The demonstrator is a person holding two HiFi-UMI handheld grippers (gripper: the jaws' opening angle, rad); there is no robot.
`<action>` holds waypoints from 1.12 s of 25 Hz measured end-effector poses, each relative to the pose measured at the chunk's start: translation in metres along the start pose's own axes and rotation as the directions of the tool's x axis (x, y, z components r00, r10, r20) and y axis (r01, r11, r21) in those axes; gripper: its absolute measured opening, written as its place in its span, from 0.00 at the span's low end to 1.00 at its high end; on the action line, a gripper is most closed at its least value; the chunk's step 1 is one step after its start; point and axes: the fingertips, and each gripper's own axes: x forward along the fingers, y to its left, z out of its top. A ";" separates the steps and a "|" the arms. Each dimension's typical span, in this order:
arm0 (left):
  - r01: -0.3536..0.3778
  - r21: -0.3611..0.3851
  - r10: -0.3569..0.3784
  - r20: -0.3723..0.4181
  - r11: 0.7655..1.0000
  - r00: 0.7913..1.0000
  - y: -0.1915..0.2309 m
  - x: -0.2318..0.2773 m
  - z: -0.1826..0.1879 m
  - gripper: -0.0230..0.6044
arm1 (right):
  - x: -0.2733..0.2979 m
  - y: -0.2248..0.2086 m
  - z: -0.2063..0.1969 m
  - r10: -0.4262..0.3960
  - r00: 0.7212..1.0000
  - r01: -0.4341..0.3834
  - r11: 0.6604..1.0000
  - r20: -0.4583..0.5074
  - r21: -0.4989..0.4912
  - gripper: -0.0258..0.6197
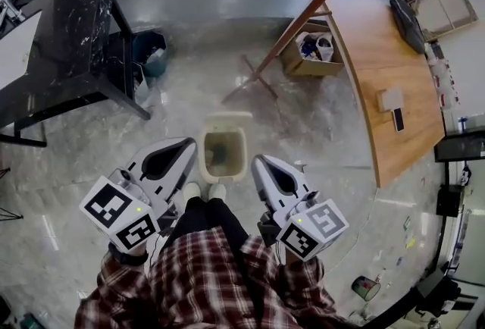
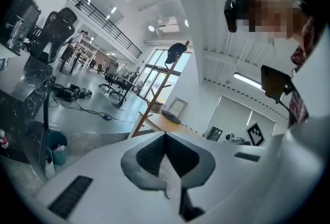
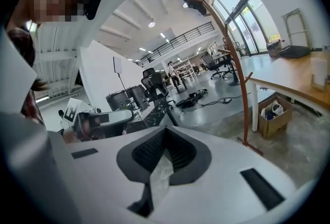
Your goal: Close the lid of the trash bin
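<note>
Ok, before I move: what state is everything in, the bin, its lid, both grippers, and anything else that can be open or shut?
trash bin: open, inside showing
lid: raised at the bin's far edge, not closed
left gripper: shut, nothing between the jaws, not touching the bin
right gripper: shut, nothing between the jaws, not touching the bin
cardboard box: open on top, things inside
teal bin: no lid on it, rubbish inside
</note>
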 end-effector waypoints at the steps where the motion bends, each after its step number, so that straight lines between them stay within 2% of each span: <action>1: -0.002 -0.004 0.002 -0.016 1.000 1.000 0.004 0.006 -0.006 0.05 | 0.001 -0.004 -0.005 -0.004 1.000 0.004 1.000 -0.012 0.009 0.06; 5: -0.007 0.005 0.008 -0.077 1.000 0.997 0.023 0.030 -0.030 0.05 | 0.005 -0.018 -0.024 -0.005 0.999 0.007 0.999 -0.054 0.036 0.06; 12: 0.025 -0.060 -0.032 -0.135 0.998 0.990 0.069 0.094 -0.074 0.05 | 0.009 -0.037 -0.068 0.018 0.991 -0.005 0.995 -0.131 0.100 0.06; 16: 0.032 -0.041 -0.040 -0.196 0.999 0.980 0.090 0.127 -0.096 0.05 | 0.007 -0.046 -0.092 0.024 0.987 -0.001 0.990 -0.157 0.142 0.06; 22: 0.034 -0.023 -0.040 -0.315 0.999 0.948 0.123 0.166 -0.138 0.06 | 0.015 -0.059 -0.118 0.039 0.982 -0.005 0.983 -0.183 0.181 0.06; 28: 0.064 -0.009 -0.061 -0.447 0.998 0.893 0.159 0.196 -0.189 0.06 | 0.027 -0.074 -0.137 0.052 0.980 -0.009 0.975 -0.189 0.222 0.06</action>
